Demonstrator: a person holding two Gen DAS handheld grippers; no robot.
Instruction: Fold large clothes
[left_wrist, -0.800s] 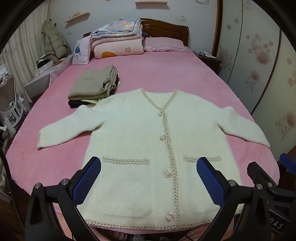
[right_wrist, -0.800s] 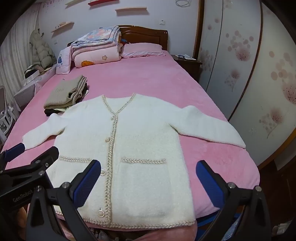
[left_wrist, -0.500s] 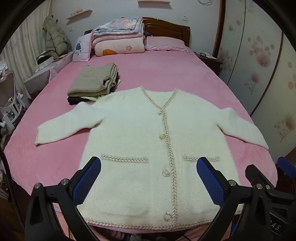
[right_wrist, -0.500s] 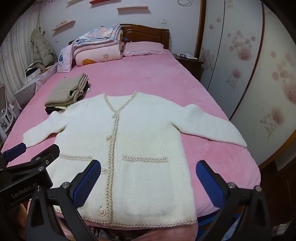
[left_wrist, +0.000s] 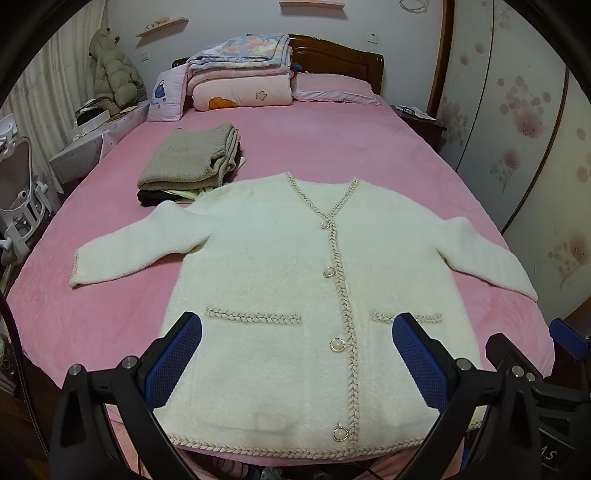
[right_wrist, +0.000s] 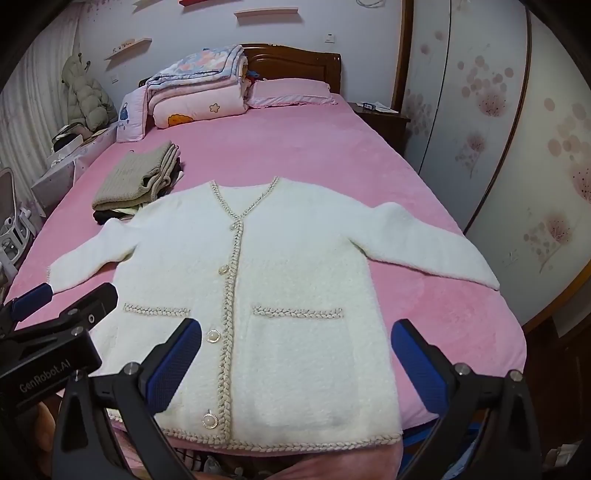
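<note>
At the far left of your left wrist view a white chair (left_wrist: 16, 206) stands beside the bed (left_wrist: 332, 147), with a padded jacket (left_wrist: 114, 74) hanging by the curtain above it. On the pink cover, a stack of folded clothes (left_wrist: 192, 162) with a taupe knit on top lies just beyond the left shoulder of the cream cardigan (left_wrist: 277, 277); whether the shoulder touches the stack is hard to tell from here. The cardigan is spread flat, front up and buttoned, both sleeves angled outward, its braided hem at the near edge of the bed. Folded quilts (left_wrist: 240, 74) and a pink pillow (left_wrist: 332, 88) sit at the headboard, and a nightstand (left_wrist: 417, 118) stands to the right.

Your left gripper (left_wrist: 297, 356) hovers over the lower half of the cardigan with its blue pads spread wide and nothing between them. Your right gripper (right_wrist: 295, 356) hangs likewise over the right pocket, fingers wide apart and holding nothing. In the right wrist view your left gripper shows at the lower left edge, beside the left sleeve cuff (right_wrist: 51, 275). A flowered wardrobe (right_wrist: 498, 110) fills the right side.
</note>
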